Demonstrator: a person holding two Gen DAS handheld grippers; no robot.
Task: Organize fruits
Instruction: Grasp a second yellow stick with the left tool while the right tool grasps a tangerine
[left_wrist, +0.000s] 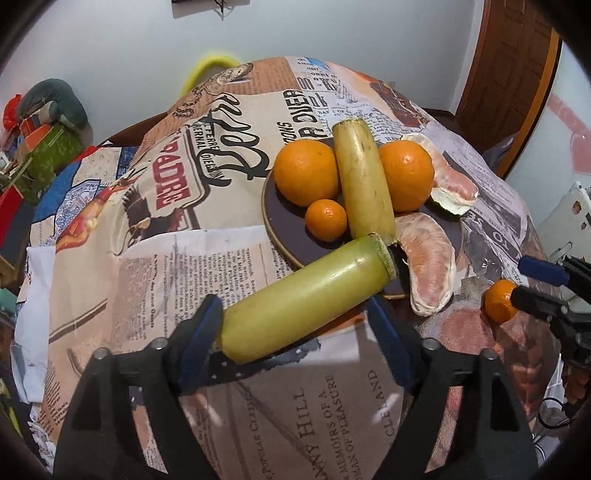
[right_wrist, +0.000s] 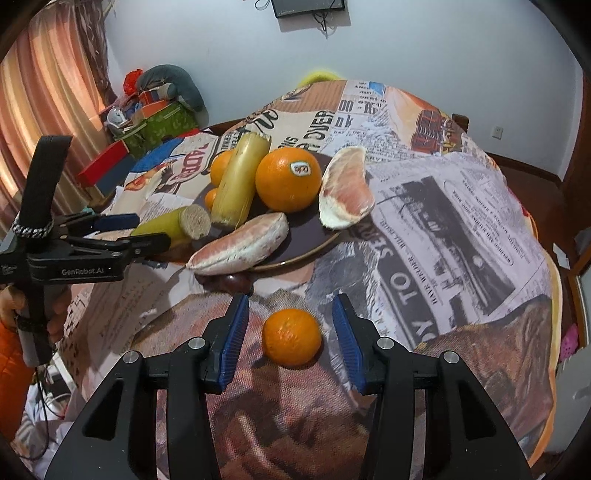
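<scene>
A dark round plate (left_wrist: 284, 221) (right_wrist: 314, 236) holds two big oranges (left_wrist: 306, 171) (right_wrist: 288, 179), a small mandarin (left_wrist: 326, 219), a yellow-green cane piece (left_wrist: 364, 181) (right_wrist: 242, 182) and pomelo segments (left_wrist: 430, 258) (right_wrist: 240, 243). My left gripper (left_wrist: 295, 314) has its jaws apart around a second yellow-green cane piece (left_wrist: 306, 299) (right_wrist: 173, 225), whose far end rests on the plate's rim. My right gripper (right_wrist: 290, 341) (left_wrist: 532, 284) is open, its pads on either side of a loose mandarin (right_wrist: 291, 336) (left_wrist: 500, 301) on the cloth, not touching it.
The table wears a newspaper-print cloth (right_wrist: 443, 221). Another pomelo segment (right_wrist: 345, 188) leans on the plate's far right rim. Boxes and a grey cushion (right_wrist: 162, 107) stand beyond the table at left. A wooden door (left_wrist: 509, 74) is at the back right.
</scene>
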